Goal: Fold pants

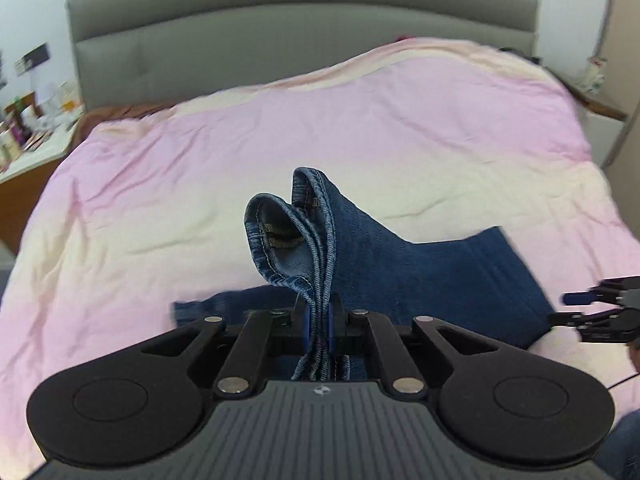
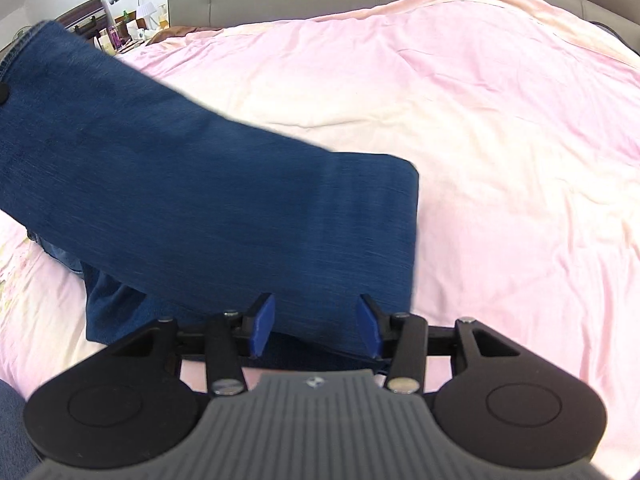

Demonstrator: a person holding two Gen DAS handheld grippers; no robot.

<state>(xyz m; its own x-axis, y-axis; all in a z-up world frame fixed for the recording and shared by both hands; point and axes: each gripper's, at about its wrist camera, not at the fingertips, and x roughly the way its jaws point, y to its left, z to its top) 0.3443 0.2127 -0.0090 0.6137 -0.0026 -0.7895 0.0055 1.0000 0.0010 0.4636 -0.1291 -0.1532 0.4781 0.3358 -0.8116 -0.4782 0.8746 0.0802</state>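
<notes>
The left tongs (image 1: 319,312) are pinching the hem ends of the jeans (image 1: 400,264), their blue pads pressed tight on several stacked layers of denim, and the cuffs are poking up above the grip with one leg opening gaping wide. Below that grip the cloth is running back under the gripper body, so how much is hanging there is hidden. The rest of the jeans is sloping down to the right and lying on the pink bedspread (image 1: 200,160) of a bed with a grey padded headboard (image 1: 280,32). In the right wrist view the jeans (image 2: 200,184) are stretching from the upper left, where the hem is cut off at the frame edge, down to a folded end just ahead of the right tongs (image 2: 316,322). Those tongs are standing partly open, the blue pads (image 2: 264,322) well apart; denim is lying between and below them, but the pads are not pressing on it, and whether they are brushing it is hard to tell. The right tongs are also showing small and blurred at the right edge of the left wrist view. A cluttered table (image 2: 120,36) beside the bed is too small and blurred to sort out. A patch of blue cloth in the lower corner of each view is cut off, unidentifiable.
</notes>
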